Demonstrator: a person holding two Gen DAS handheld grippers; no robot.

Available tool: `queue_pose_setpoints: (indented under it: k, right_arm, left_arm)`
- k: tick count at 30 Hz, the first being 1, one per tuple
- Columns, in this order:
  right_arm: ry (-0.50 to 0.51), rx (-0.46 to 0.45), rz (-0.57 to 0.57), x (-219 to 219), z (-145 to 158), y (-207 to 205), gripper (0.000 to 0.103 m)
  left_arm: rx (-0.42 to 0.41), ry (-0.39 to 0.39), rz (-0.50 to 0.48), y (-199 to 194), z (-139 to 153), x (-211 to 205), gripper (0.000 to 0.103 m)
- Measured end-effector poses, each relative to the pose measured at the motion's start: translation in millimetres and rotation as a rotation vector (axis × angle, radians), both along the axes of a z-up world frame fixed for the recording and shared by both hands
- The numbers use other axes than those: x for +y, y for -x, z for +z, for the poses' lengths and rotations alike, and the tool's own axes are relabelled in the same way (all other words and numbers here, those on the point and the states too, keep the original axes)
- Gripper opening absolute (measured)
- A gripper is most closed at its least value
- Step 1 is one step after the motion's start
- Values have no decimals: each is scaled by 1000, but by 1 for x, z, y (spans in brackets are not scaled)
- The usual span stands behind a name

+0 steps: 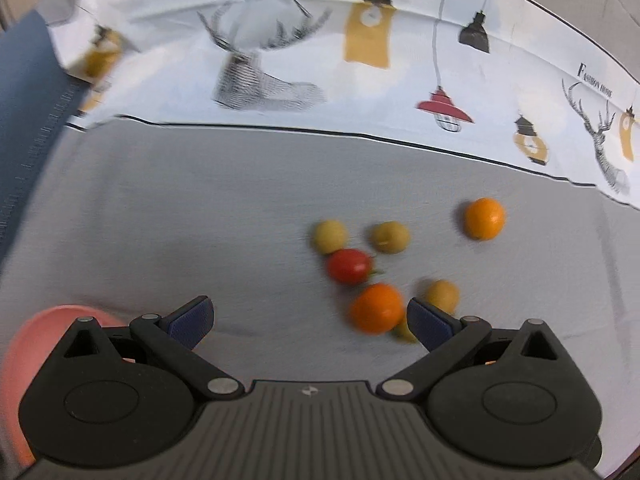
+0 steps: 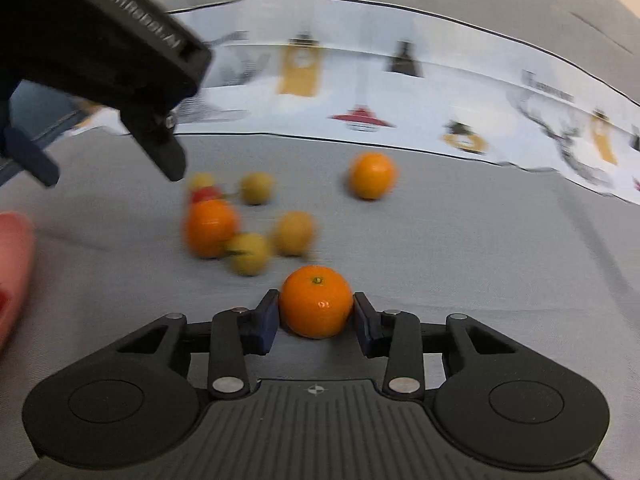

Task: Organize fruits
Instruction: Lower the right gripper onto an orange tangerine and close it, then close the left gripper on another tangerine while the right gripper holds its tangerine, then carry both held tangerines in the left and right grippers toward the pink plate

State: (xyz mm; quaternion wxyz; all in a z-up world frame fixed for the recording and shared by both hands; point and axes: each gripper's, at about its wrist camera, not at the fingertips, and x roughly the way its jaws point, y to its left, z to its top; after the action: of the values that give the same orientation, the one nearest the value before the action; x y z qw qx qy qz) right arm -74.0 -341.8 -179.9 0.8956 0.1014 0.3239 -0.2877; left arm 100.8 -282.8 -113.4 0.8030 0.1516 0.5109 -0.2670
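The right tongs [image 2: 316,316] grip a tangerine [image 2: 316,306] on the grey desk [image 2: 480,260], loose fruit at eleven o'clock. The left tongs [image 1: 310,322] gape empty; another tangerine [image 1: 376,308] sits at one o'clock.

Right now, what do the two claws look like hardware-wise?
Both match: left claw and right claw have matte black linkage arms with silver pivot pins, round black side housings, a ribbed grey centre plate with a small compass-style mark, and dark blue pads on the fingers.
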Motion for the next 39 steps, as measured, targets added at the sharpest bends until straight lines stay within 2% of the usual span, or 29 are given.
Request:
queue_pose_setpoints:
  k: [6,10,12,13,14,15,17,22,28,33,39]
  right_arm:
    - [-24,-24,-95,-25,-2,8,40]
    - [-12,-23,-98,-25,-4,5,41]
    - [-11,-25,-101,-26,-4,4,41]
    - [-7,-24,-100,-26,-4,3,41]
    - [-4,-22,-100,-26,-4,3,41]
    - [-3,-22,-100,-26,-3,3,40]
    - [-9,-29,-106,-25,-2,5,40]
    - [-1,-88,-155,-28,7,15,40]
    - [1,-158,-142,-17,42,45,40]
    - [-41,-184,-38,32,82,94,40]
    - [-143,-179,127,119,121,141,40]
  left_arm:
    - [106,-40,42,-14,-37,-24,103]
    - [205,8,123,-26,-54,-16,99]
    - [200,17,156,-28,-53,-12,92]
    - [186,22,151,-27,-50,-12,76]
    - [179,26,138,-26,-47,-12,48]
    - [202,29,124,-27,-45,-12,40]
    - [224,42,140,-27,-40,-9,39]
    - [190,64,124,-18,-18,6,39]
    - [113,52,77,19,30,59,39]
    - [68,25,79,63,61,128,39]
    - [35,-34,161,107,82,219,39]
